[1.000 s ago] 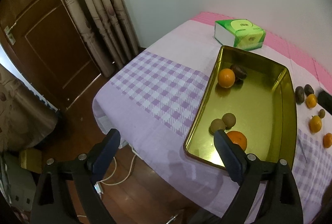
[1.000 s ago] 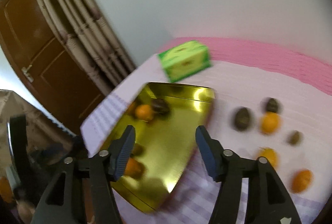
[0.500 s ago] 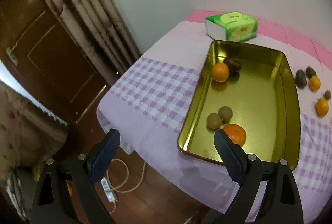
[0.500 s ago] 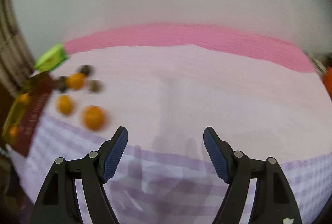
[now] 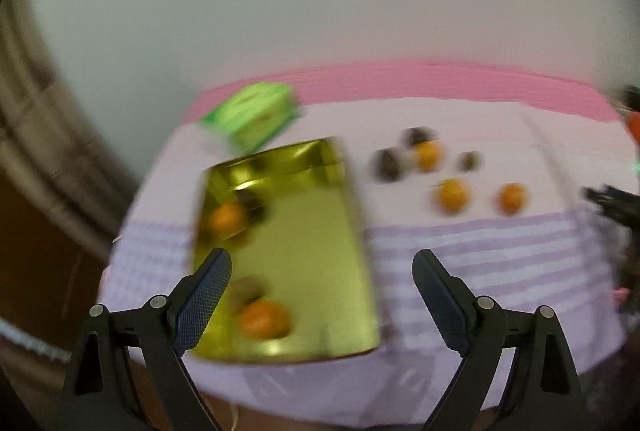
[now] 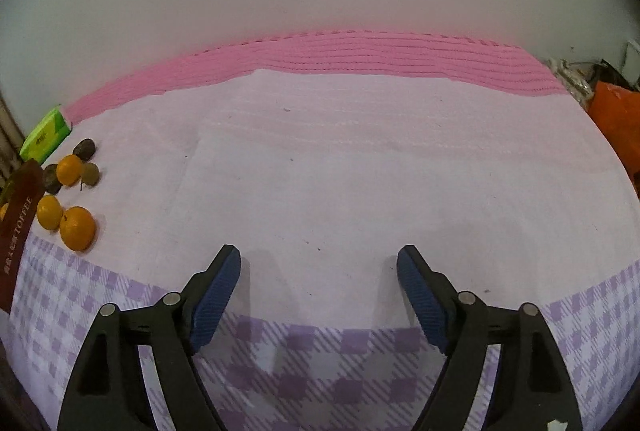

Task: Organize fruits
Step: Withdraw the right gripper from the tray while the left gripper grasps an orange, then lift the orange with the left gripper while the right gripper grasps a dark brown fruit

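In the blurred left wrist view a gold tin tray (image 5: 320, 231) lies on the cloth with oranges (image 5: 264, 319) and dark fruits inside. Right of it lie loose oranges (image 5: 452, 195) and dark fruits (image 5: 388, 163). My left gripper (image 5: 322, 271) hangs open over the tray's near end, holding nothing. In the right wrist view the same loose oranges (image 6: 77, 228) and dark fruits (image 6: 84, 150) sit at the far left beside the tray's red wall (image 6: 20, 215). My right gripper (image 6: 319, 263) is over bare cloth, its jaws opening with nothing between them.
A green tissue box (image 5: 252, 115) stands behind the tray, seen also as a tissue box (image 6: 44, 137) at the left edge. The table has a lilac checked cloth (image 6: 320, 359) and a pink mat (image 6: 340, 59) along the wall. Orange clutter (image 6: 620, 119) lies far right.
The left view has swung right, from the door and curtain to the tray and loose fruits. The right gripper has swept right, away from the tray to bare cloth, and its jaws have widened.
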Available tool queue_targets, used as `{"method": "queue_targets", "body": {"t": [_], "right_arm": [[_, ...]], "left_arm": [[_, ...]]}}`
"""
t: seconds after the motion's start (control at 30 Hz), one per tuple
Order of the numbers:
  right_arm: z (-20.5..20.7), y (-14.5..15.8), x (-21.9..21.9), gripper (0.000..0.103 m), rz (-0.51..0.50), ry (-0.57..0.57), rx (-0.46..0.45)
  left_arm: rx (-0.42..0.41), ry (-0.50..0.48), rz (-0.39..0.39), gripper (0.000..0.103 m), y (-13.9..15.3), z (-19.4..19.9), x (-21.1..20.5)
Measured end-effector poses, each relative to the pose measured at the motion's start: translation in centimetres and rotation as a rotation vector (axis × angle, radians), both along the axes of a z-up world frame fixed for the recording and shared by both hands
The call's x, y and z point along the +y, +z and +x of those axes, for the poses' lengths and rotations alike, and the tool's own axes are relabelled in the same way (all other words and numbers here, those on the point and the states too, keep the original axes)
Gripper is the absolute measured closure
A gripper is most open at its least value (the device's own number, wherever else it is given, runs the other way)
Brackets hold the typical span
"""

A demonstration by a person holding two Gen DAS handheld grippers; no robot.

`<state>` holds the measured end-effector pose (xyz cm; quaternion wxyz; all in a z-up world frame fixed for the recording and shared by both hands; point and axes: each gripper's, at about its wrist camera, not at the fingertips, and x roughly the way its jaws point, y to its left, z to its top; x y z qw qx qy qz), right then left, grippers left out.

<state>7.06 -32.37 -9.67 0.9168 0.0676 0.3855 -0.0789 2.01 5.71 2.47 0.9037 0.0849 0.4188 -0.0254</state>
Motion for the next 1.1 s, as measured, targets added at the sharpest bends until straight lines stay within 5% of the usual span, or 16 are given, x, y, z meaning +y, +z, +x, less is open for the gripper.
{"method": "queue_targets", "body": {"t": [0.2,0.5,0.63,0.7,0.93,1.1], "right_arm": [[-0.2,0.0,-0.4,0.019,0.038,0.019,-0.008],[-0.4,0.2,-0.7,0.013,0.096,0.047,-0.029],[-0.4,0.3,-0.9,0.011,0.113,0.059,-0.035],[-0.4,0.3,-0.9,0.01,0.119,0.064,-0.036],[-0.2,0.2,-0.8,0.007,0.113,0.073,-0.029],[-0.1,0.2,-0.8,0.007,0.105,0.071,-0.025]], "left_arm": [[0.147,-0.151,-0.116,0.024,-1.7,5.8,-6.4],[0.293,-0.097,-0.161,0.031,-6.9,12.4,-9.4],[0.312,-0.099,-0.119,0.034,-8.7,13.1,-10.2],[0.339,-0.101,-0.118,0.061,-9.8,13.5,-10.5],[0.321,-0.044,-0.242,0.063,-9.9,12.4,-9.1],[0.267,-0.046,-0.335,0.062,-6.8,8.7,-7.3]]}}
